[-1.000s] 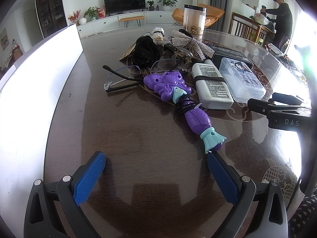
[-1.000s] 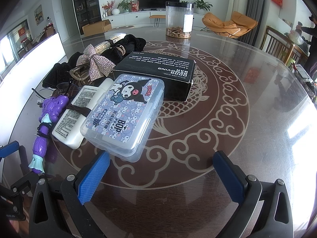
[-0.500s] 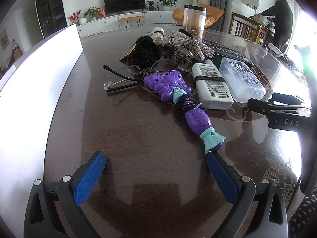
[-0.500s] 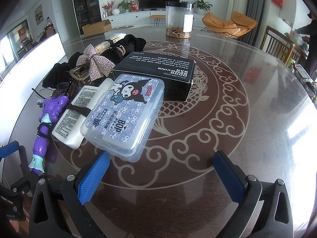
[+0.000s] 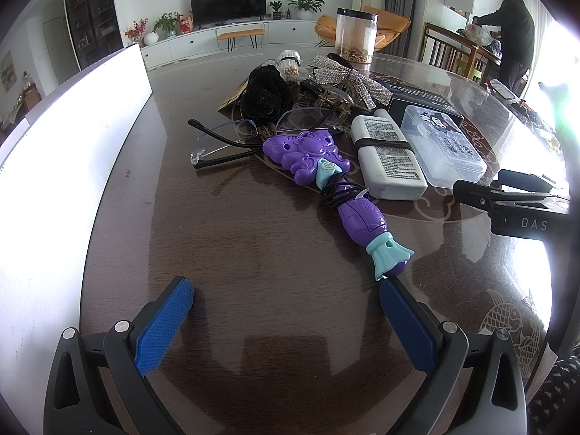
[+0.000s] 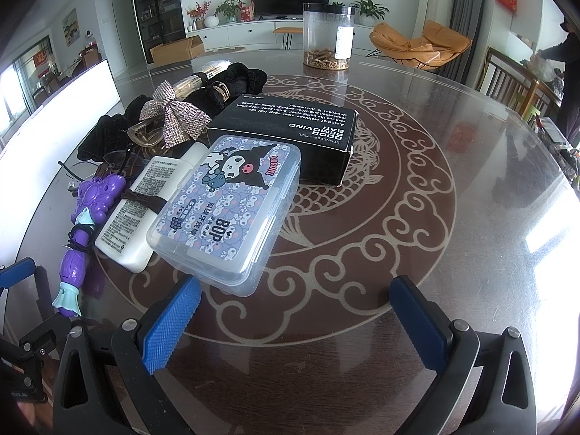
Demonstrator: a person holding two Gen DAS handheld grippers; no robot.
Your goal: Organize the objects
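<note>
A clutter of small items lies on a round glass-topped table (image 6: 417, 217). A purple toy wand (image 5: 337, 181) with a teal tail points at my left gripper (image 5: 286, 301), which is open and empty just short of it. Beside the wand lie a white tube (image 5: 386, 156) with a hair band around it and a clear cartoon-printed box (image 6: 232, 206). My right gripper (image 6: 295, 299) is open, its left finger close to that box's near corner. Behind sit a black carton (image 6: 290, 137), a rhinestone bow (image 6: 174, 116), glasses (image 5: 232, 137) and black fabric (image 5: 264, 94).
A clear jar (image 6: 328, 36) stands at the table's far side. A white board (image 5: 54, 152) runs along the table's left edge. A person (image 5: 514, 32) stands at another table at the far right. The right gripper's body (image 5: 514, 210) shows in the left wrist view.
</note>
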